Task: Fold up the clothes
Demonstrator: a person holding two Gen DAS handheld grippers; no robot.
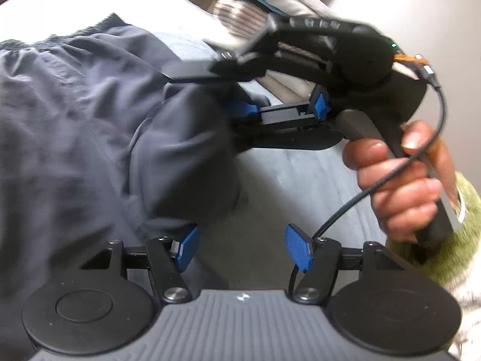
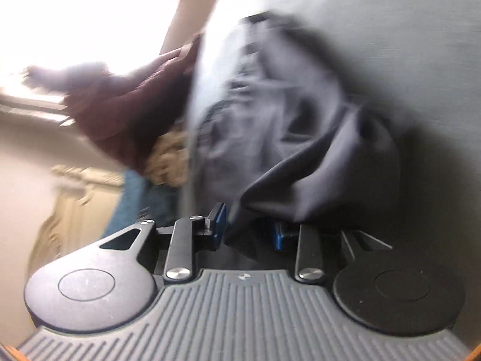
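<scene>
On my left wrist view the left gripper [image 1: 242,248] stands with its jaws wide apart; the blue pads [image 1: 297,249] have only bare grey bedcover [image 1: 300,180] between them, though the left pad sits right against the hanging edge of the dark navy garment [image 1: 90,114]; whether it touches the cloth I cannot tell. The garment lies spread and rumpled across the left of the bed, with one fold lifted up towards the centre. That fold runs into the right gripper [image 1: 240,111], which I see side-on across from me, blurred, its handle wrapped by a hand [image 1: 399,180] with a black cable [image 1: 405,156] looping past the fingers.

From my right wrist view the right gripper [image 2: 249,225] has its jaws partly drawn in, with a bunch of the navy garment [image 2: 315,156] draped down between the blue pads [image 2: 218,219]; the cloth appears pinched there, the right pad mostly hidden under it. The picture is smeared; a maroon cloth [image 2: 126,111] shows at the left edge of the bed.
</scene>
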